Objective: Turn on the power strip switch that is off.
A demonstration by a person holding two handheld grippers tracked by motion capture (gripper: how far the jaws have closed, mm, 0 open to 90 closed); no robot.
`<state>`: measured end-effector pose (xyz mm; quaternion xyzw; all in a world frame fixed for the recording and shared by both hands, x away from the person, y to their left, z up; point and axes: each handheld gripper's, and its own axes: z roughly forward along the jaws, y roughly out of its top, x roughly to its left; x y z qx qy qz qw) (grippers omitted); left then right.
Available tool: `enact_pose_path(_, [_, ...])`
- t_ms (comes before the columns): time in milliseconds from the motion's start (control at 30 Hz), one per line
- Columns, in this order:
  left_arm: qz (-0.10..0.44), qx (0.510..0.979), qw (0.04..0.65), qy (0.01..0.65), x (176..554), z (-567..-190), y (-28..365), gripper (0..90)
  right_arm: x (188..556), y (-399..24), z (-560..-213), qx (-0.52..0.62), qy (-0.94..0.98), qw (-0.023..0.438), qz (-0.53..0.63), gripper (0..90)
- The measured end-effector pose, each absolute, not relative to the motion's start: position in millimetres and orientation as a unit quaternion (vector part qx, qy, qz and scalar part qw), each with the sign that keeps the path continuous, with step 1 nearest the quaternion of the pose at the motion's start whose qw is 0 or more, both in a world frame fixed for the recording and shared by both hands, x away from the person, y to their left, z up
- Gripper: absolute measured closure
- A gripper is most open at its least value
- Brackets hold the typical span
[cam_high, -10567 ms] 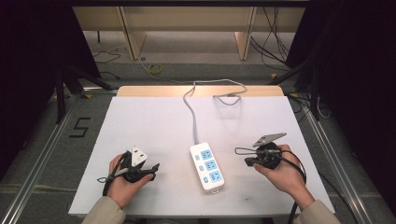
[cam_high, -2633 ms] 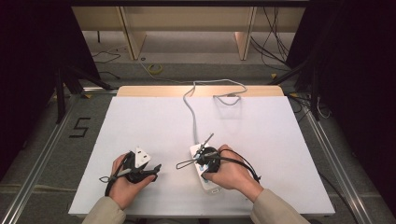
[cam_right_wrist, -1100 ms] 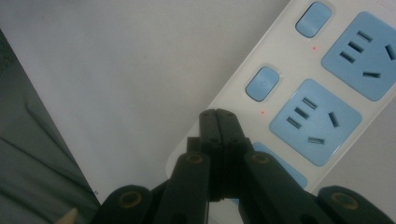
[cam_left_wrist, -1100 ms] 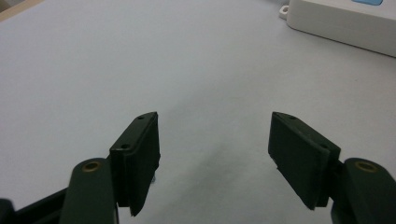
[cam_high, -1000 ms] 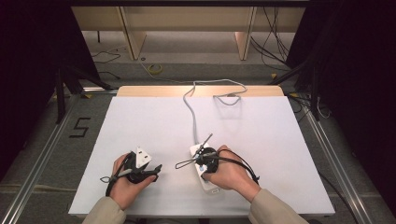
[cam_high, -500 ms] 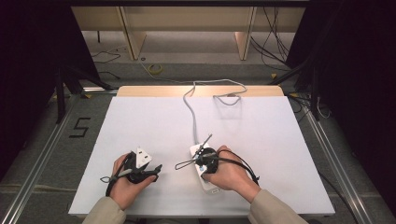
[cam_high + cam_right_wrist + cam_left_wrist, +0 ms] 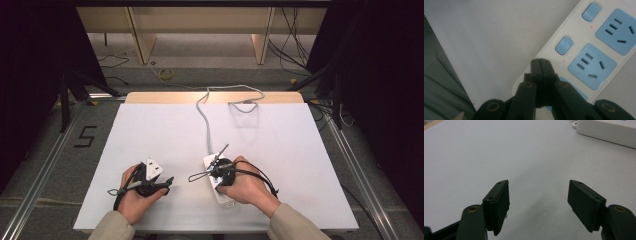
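We see the white power strip lying near the front edge of the white tabletop, its cord running toward the far edge. Our right gripper rests over its blue switches, jaws pressed together on nothing. Our left gripper, jaws spread apart and empty, sits to the strip's left.

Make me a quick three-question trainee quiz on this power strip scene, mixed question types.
1. True or false: the right tongs are shut, over the power strip.
2. The left tongs are: A) closed on a plug, B) open with nothing between them, C) gripping the cord.
3. Fill in: the power strip's sockets are ____ in colour.

Key: 1 true. 2 B. 3 blue.
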<state>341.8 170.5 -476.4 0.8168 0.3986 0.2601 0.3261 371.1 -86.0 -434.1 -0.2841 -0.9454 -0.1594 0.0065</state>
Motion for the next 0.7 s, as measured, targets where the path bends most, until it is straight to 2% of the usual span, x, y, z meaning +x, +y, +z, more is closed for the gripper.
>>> enact_pose_path(700, [0.259, 0.817, 0.326, 0.398, 342.0, -476.6, 170.6, 33.7, 371.5, -91.2, -430.7, -0.282, -0.945, -0.006, -0.168, 90.0])
